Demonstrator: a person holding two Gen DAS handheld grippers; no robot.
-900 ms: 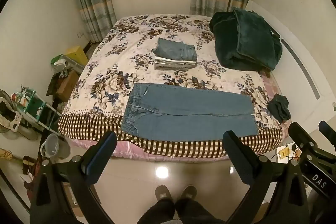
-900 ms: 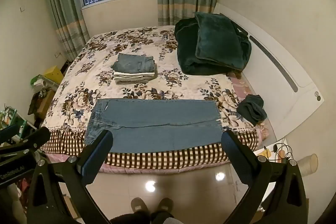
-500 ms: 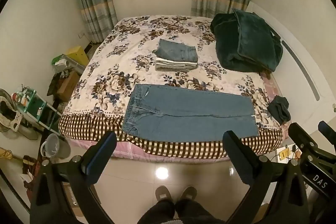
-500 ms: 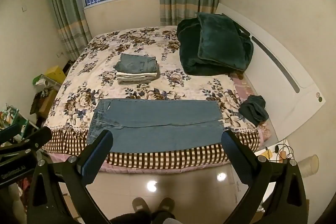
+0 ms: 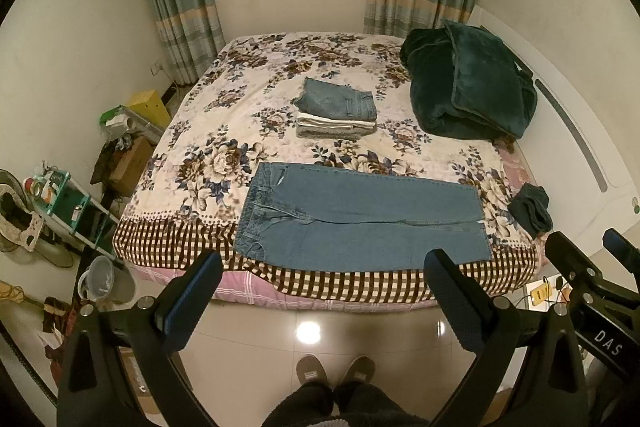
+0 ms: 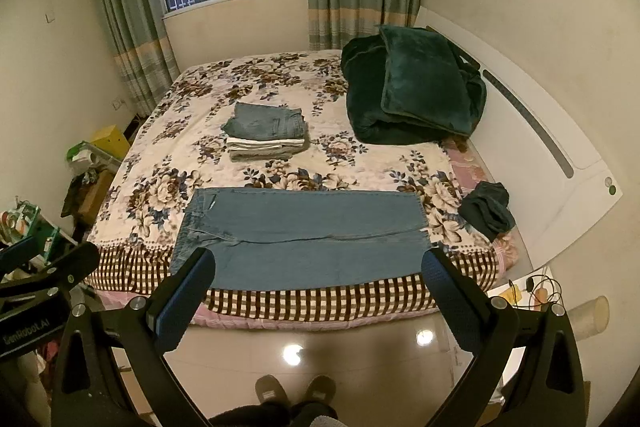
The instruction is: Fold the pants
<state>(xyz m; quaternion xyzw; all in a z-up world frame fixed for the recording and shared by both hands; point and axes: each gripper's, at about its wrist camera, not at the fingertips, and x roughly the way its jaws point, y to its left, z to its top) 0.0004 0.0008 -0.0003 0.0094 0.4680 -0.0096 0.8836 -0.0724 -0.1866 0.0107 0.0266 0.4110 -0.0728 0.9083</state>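
Large bed (image 5: 248,79) with floral cover filling the room's middle. Dark green blanket (image 5: 472,91) heaped far right, beside the headboard. Blue jeans (image 5: 360,219) spread flat along the near edge, legs side by side, waistband left, hems right. Stack of folded clothes (image 5: 336,113) further back, mid-bed, well apart from the jeans. Small dark bundle (image 5: 530,207) at the near right corner.

Left gripper (image 5: 322,301) and right gripper (image 6: 318,301) both spread wide, holding nothing, well short of the mattress, over bare floor. Folding apparently not yet begun: approach stage. Next: closing in on the bed, then pinching the far-side waistband and hem to bring one leg over the other.
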